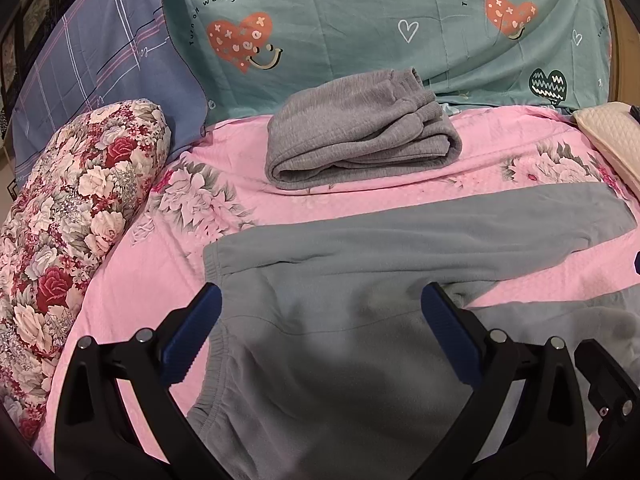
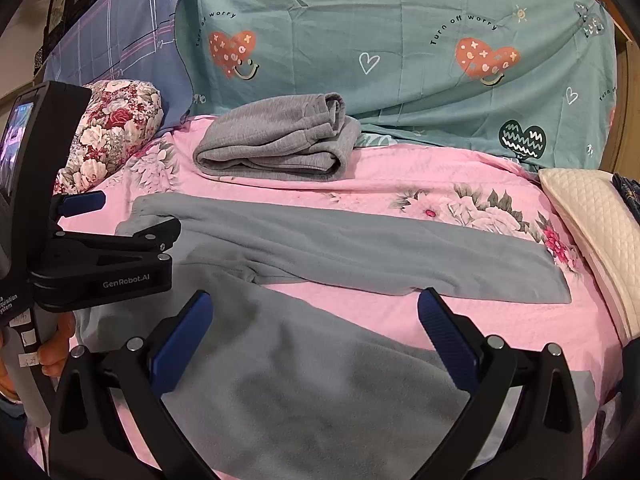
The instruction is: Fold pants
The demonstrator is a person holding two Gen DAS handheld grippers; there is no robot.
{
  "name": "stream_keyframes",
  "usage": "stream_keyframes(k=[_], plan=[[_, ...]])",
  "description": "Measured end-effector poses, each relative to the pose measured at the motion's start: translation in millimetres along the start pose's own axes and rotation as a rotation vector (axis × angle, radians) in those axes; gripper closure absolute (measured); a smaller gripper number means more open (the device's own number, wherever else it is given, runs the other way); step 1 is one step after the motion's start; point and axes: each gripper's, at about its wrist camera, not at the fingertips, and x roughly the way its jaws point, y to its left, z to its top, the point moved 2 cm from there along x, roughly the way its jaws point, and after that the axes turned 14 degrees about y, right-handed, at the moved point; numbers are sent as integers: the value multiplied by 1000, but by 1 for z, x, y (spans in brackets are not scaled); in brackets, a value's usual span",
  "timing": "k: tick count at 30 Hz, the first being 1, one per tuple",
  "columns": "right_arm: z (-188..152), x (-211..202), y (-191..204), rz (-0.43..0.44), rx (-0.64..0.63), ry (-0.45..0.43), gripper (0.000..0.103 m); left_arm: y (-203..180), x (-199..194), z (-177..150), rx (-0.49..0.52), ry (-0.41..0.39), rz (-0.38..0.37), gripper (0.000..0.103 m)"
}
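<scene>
Grey-blue fleece pants (image 1: 340, 344) lie spread flat on the pink floral bedspread (image 1: 152, 280), waistband to the left, two legs running right. My left gripper (image 1: 320, 300) is open and hovers over the waist and seat area, holding nothing. In the right wrist view the pants (image 2: 360, 252) show both legs, the far leg stretched right and the near leg under my right gripper (image 2: 314, 304), which is open and empty above it. The left gripper (image 2: 132, 216) also shows at the left, over the waistband.
A folded grey pair of pants (image 1: 360, 136) (image 2: 276, 140) sits at the back of the bed. A floral bolster pillow (image 1: 72, 216) lies left, a cream quilted pillow (image 2: 588, 216) right. Teal and blue-purple sheets (image 1: 360, 20) hang behind.
</scene>
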Motion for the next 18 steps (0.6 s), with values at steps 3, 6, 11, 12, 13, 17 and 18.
stream_keyframes(k=[3,6,11,12,13,17,18], plan=[[0,1,0,1,-3,1,1,1,0,0,-2,1,-2,2],[1,2,0,1,-5,4,1,2,1,0,-3,4,-7,2],[0,2,1,1,-6,3,1,0,3,0,1,13,0,2],[0,2,1,1,-7,3,1,0,3,0,2,15,-1,2],[0,2,1,1,-6,3,1,0,3,0,3,16,-1,2],[0,2,0,1,-7,2,1,0,4,0,1,18,-2,2],[0,2,0,2,-7,2,1,0,4,0,1,18,-1,2]])
